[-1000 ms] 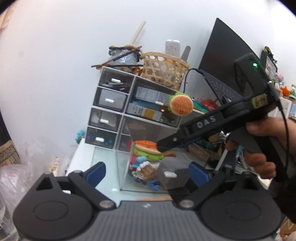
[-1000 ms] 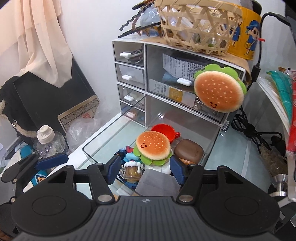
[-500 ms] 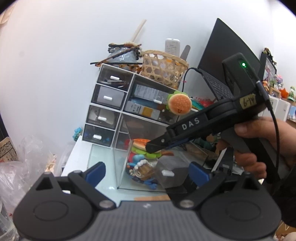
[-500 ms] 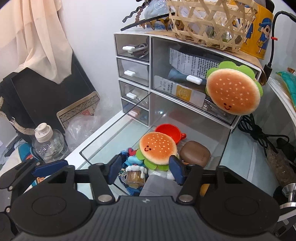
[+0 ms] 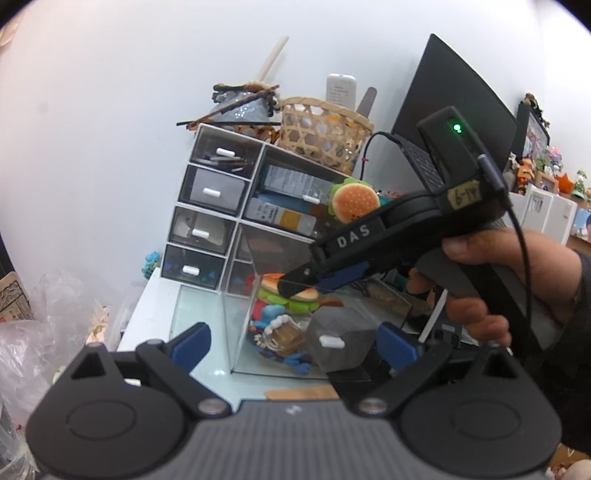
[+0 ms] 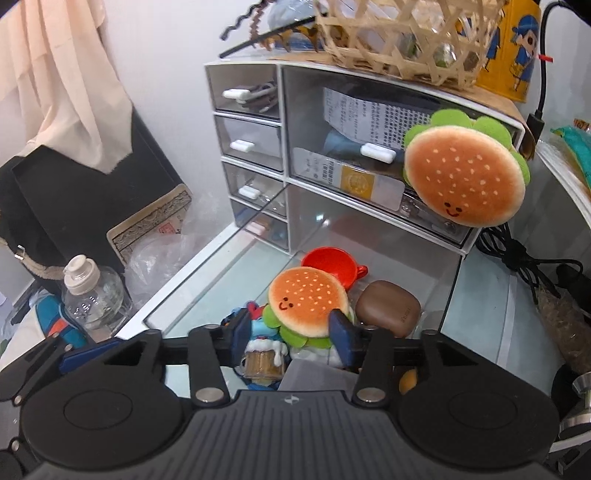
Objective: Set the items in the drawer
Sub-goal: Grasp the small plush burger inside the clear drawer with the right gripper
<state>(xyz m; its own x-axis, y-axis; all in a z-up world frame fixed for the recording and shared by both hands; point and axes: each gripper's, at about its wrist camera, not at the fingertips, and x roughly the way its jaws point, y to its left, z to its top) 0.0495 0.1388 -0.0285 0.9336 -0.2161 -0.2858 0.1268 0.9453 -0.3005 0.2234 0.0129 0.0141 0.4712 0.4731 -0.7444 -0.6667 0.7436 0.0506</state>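
Observation:
A clear drawer (image 6: 207,280) is pulled out of a white organizer (image 6: 284,122). In it lie a plush burger (image 6: 308,301), a red cup (image 6: 330,266), a brown case (image 6: 388,308) and a blue toy with a small mug (image 6: 262,362). My right gripper (image 6: 290,338) is above the drawer, open, its fingers either side of the plush burger. My left gripper (image 5: 293,341) is open and empty, back from the drawer front (image 5: 341,341). It sees the right gripper (image 5: 295,284) over the drawer.
A second plush burger (image 6: 463,175) hangs on the organizer's front. A wicker basket (image 6: 399,33) and a yellow tin (image 6: 513,55) stand on top. A water bottle (image 6: 92,291) is at the left, cables (image 6: 517,254) at the right. A laptop (image 5: 454,122) is behind.
My right gripper has moved down and forward over the drawer, so the plush burger now sits between its fingers. My left gripper has drawn back a little.

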